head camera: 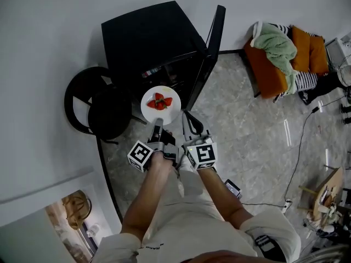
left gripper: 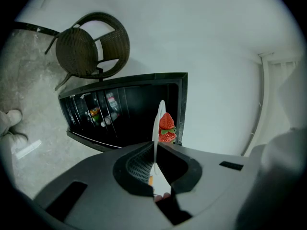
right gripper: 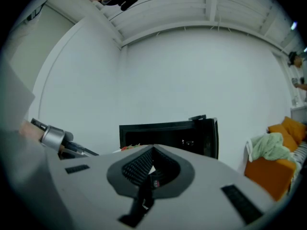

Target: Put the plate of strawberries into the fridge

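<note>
Left hand-held gripper (head camera: 157,130) clamps plate (head camera: 150,113) rim, fridge (head camera: 148,37) just beyond.

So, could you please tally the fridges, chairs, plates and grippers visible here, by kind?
Black fridge, door open: 1
Dark round wicker chair: 1
White round plate: 1
Grey two-jaw grippers: 2, the left gripper and the right gripper
Total: 5

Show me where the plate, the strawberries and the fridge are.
plate (head camera: 170,115): head view, bare white part near its rim.
strawberries (head camera: 159,101): head view, middle of the red pile.
fridge (head camera: 145,34): head view, its black top.
</note>
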`<control>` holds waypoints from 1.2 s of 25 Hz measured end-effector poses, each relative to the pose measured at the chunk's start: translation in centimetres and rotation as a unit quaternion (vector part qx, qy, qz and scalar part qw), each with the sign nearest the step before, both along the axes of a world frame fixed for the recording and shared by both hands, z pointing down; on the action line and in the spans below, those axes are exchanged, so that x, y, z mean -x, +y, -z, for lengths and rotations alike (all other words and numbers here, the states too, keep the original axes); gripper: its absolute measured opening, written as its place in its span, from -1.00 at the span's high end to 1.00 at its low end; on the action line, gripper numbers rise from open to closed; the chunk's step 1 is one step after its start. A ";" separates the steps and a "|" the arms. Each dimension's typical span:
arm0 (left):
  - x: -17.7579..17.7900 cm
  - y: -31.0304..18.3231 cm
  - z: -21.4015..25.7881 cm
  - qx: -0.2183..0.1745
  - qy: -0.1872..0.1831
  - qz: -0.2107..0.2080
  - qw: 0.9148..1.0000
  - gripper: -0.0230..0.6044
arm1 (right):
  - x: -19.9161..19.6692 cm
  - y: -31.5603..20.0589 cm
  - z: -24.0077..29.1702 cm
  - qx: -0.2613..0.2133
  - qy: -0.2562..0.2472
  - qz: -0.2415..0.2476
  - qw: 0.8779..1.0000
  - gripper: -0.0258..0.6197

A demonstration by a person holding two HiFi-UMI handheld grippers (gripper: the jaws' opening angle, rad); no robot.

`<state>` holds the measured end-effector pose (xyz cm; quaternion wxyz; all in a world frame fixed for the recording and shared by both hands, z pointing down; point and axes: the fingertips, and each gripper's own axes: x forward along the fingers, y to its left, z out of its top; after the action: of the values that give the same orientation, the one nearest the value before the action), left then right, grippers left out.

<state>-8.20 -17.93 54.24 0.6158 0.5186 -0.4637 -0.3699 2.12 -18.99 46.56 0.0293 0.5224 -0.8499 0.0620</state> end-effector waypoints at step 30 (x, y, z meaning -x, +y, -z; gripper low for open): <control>-0.4 -5.8 -11.2 0.017 0.019 -0.009 1.000 0.89 | 0.0 -1.9 -7.9 0.012 -0.001 -0.015 1.000 0.89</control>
<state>-7.84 -23.72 65.48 0.6369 0.5049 -0.4533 -0.3660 2.09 -20.90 54.45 0.0333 0.5350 -0.8410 0.0734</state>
